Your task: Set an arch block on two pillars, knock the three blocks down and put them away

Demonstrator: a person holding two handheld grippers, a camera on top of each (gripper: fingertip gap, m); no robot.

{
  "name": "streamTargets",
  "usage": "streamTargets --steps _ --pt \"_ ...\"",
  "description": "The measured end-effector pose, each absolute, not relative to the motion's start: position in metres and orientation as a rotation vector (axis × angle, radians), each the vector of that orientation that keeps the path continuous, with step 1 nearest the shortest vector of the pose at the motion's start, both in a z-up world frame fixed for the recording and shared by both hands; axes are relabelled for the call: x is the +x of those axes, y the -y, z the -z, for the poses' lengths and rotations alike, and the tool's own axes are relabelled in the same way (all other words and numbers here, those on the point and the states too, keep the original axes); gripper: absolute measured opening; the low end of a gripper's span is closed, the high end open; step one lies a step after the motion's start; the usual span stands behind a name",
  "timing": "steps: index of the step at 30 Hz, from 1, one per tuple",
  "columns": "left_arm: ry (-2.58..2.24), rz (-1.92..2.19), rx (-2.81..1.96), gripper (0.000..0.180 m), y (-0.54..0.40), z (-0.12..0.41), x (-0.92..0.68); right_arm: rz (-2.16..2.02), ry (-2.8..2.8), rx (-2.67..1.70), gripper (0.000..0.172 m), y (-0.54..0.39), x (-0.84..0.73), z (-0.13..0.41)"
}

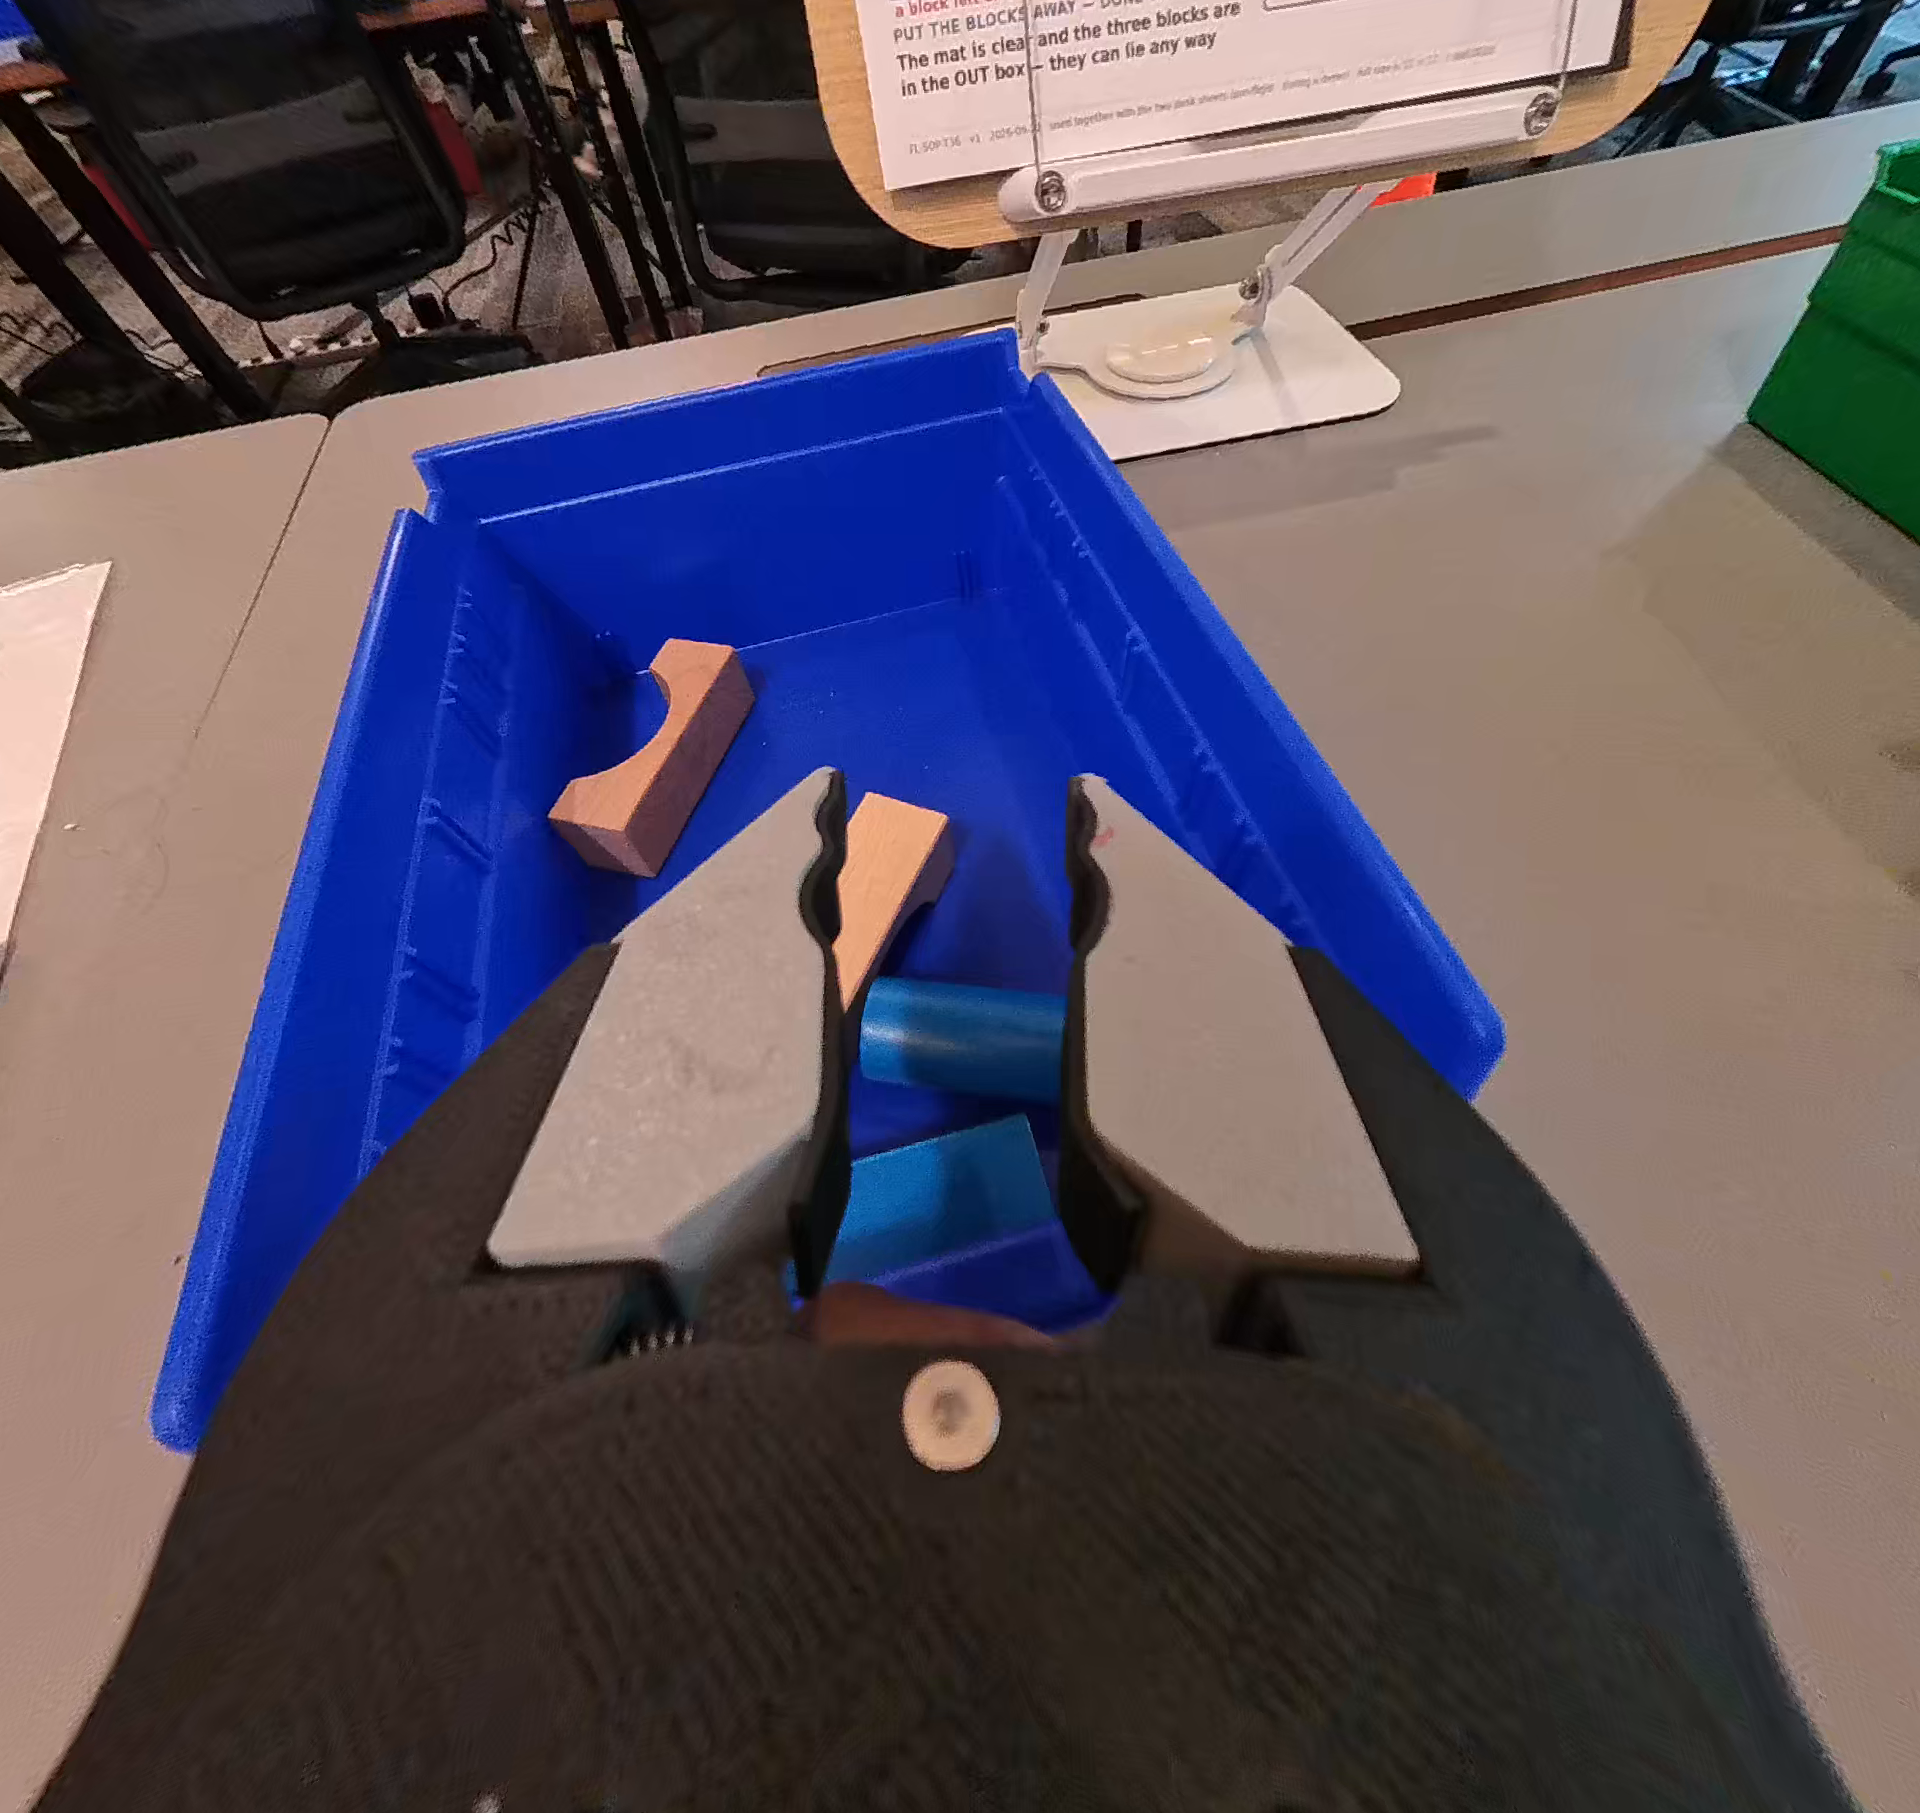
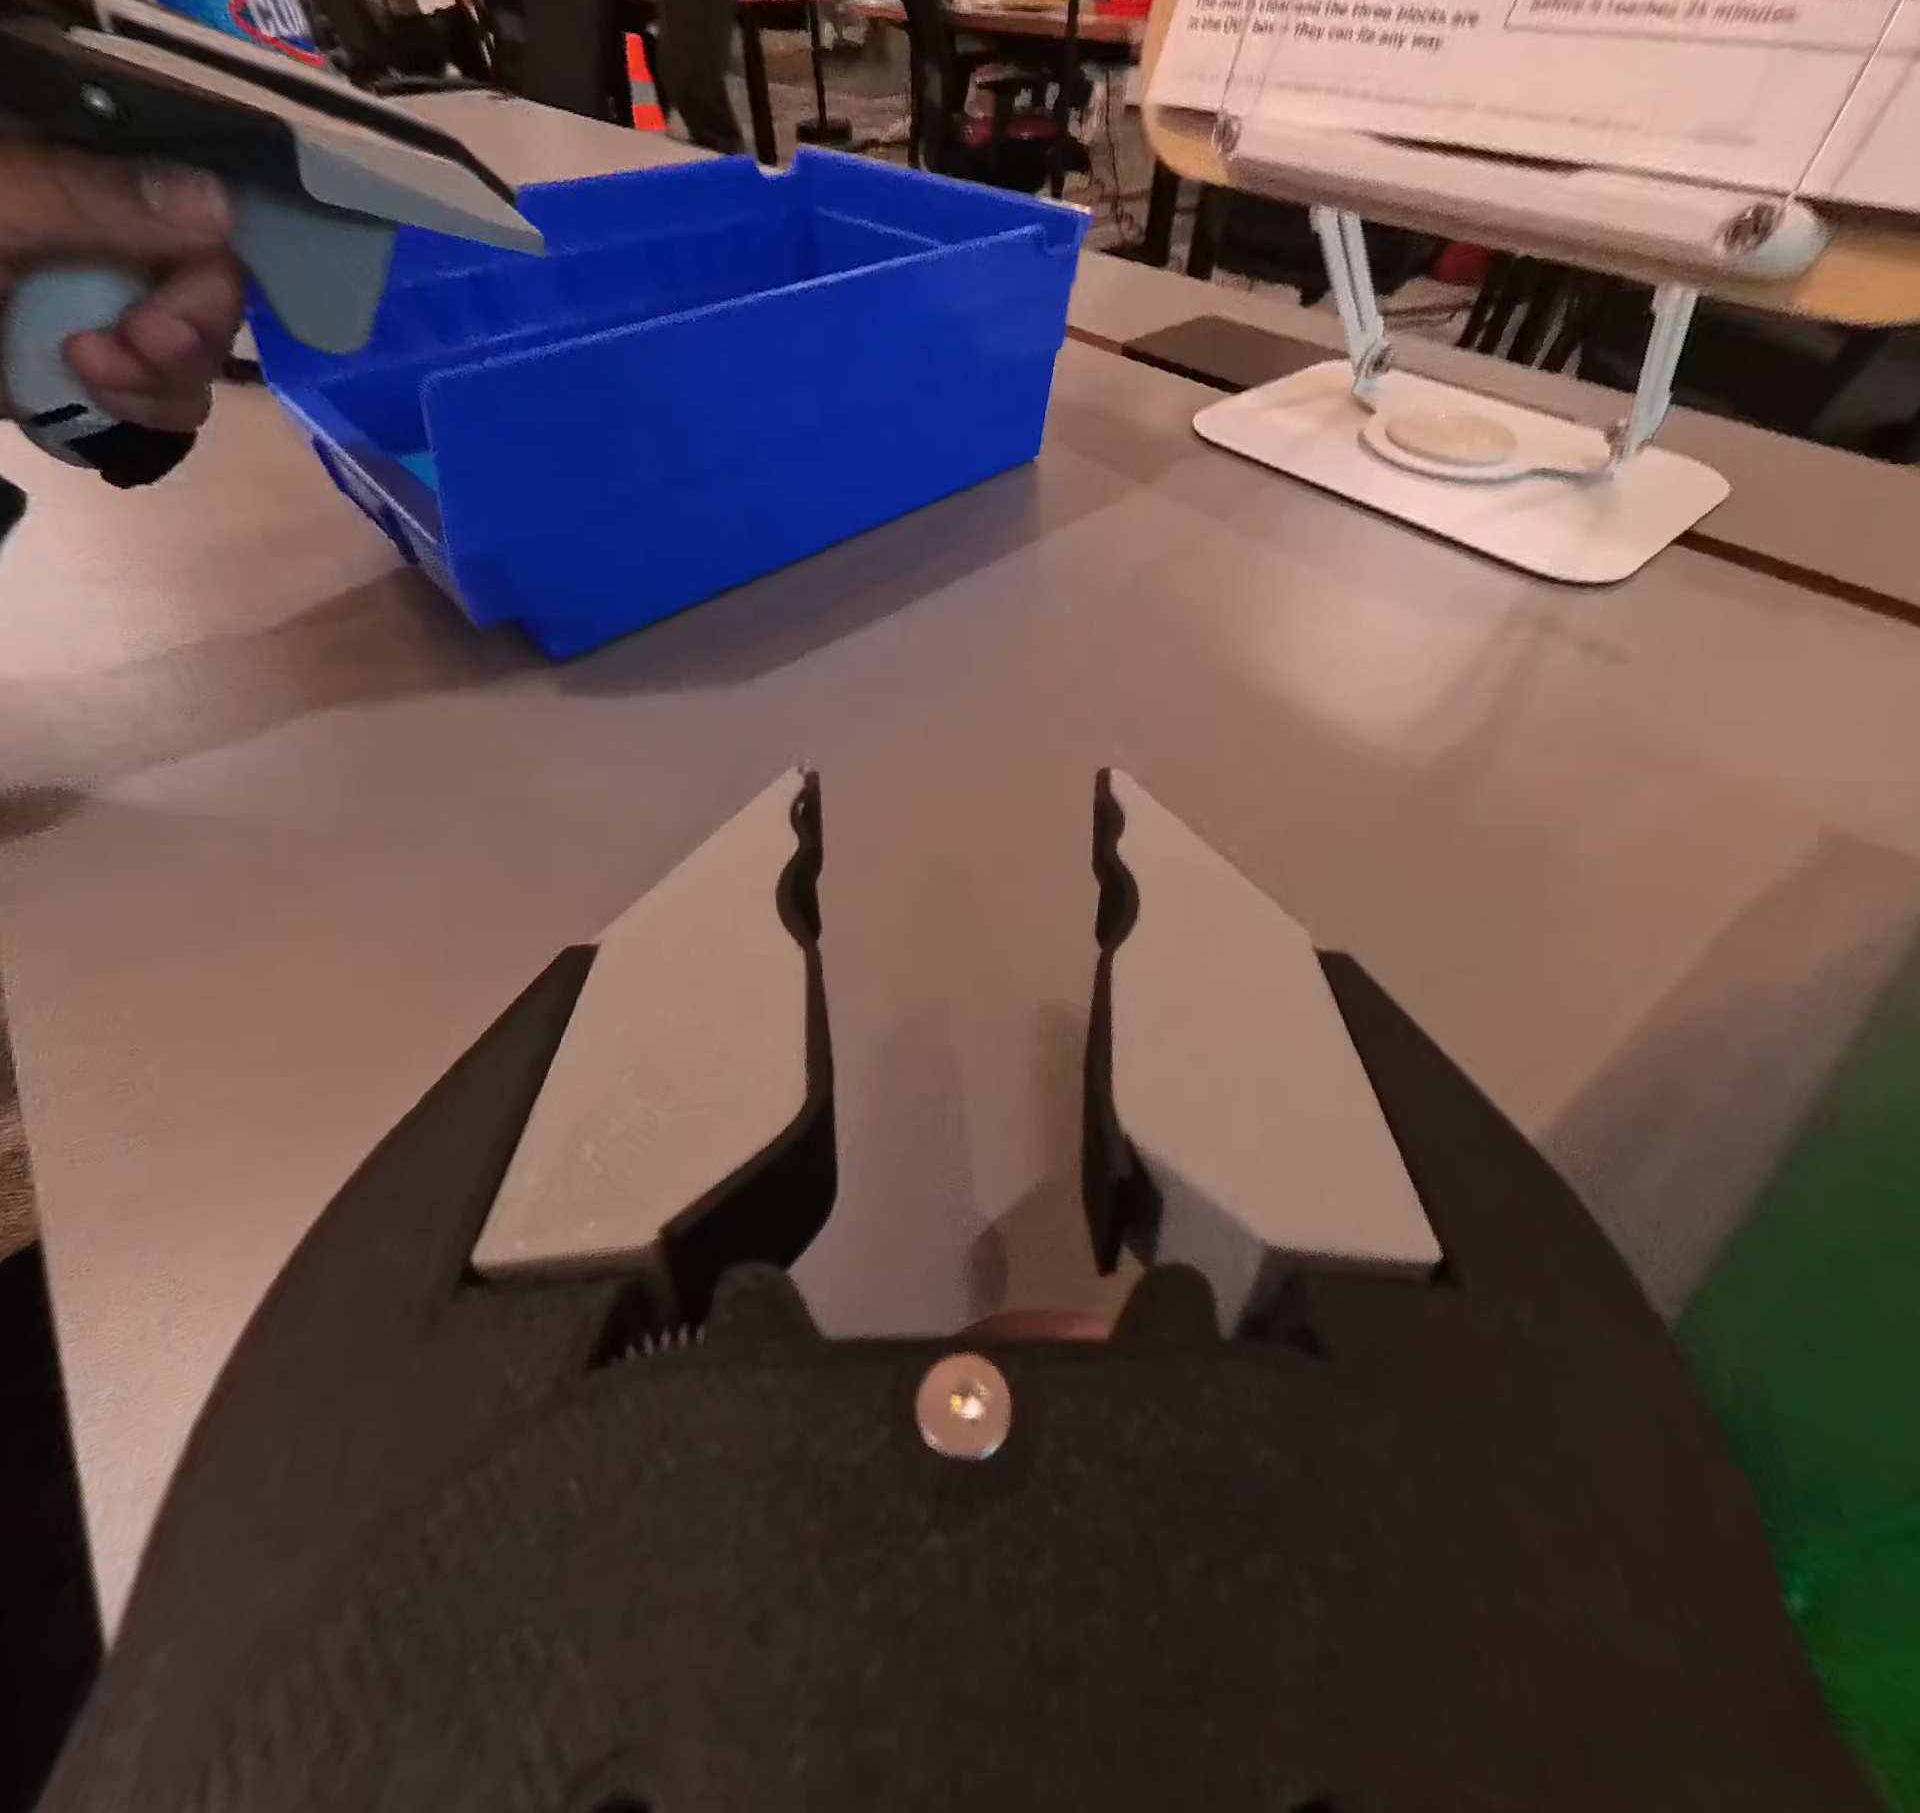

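A blue bin (image 1: 1247, 724) stands on the grey table. In it lie a wooden arch block (image 1: 655, 761) near the far left corner, a second wooden block (image 1: 888, 875), a blue cylinder (image 1: 961, 1036) and a light blue block (image 1: 945, 1202). My left gripper (image 1: 956, 787) hovers over the bin, open, with the blocks below it and nothing pressed between its pads. In the right wrist view the left gripper (image 2: 520, 236) shows above the bin's (image 2: 727, 454) near rim, held by a hand. My right gripper (image 2: 956, 781) is open and empty over bare table, to the right of the bin.
A white stand (image 1: 1216, 381) with a printed sheet stands behind the bin; it also shows in the right wrist view (image 2: 1475, 475). A green bin (image 1: 1860, 361) is at the far right. A white sheet (image 1: 42, 683) lies at the left. Chairs stand beyond the table's edge. My right fingertips sit around 25 cm from my left ones.
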State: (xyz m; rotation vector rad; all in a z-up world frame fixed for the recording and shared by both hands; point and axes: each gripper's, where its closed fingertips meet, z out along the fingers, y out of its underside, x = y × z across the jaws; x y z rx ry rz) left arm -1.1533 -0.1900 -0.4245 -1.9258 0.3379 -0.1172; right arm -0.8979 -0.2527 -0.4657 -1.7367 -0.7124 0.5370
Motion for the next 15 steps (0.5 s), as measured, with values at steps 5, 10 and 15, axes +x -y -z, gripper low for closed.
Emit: streamTargets --steps 5,10,15 --pt "-0.347 0.114 -1.933 0.041 0.188 0.428 -1.148 -0.455 0.733 -1.715 0.050 0.252 -0.898 0.466" --pt "-0.361 0.101 -1.929 0.041 0.191 0.426 -1.145 -0.452 0.727 -1.759 0.057 0.250 -0.897 0.475" --pt "-0.349 0.181 -1.920 0.041 0.195 0.422 -1.138 -0.425 0.720 -1.749 0.058 0.250 -0.894 0.474"
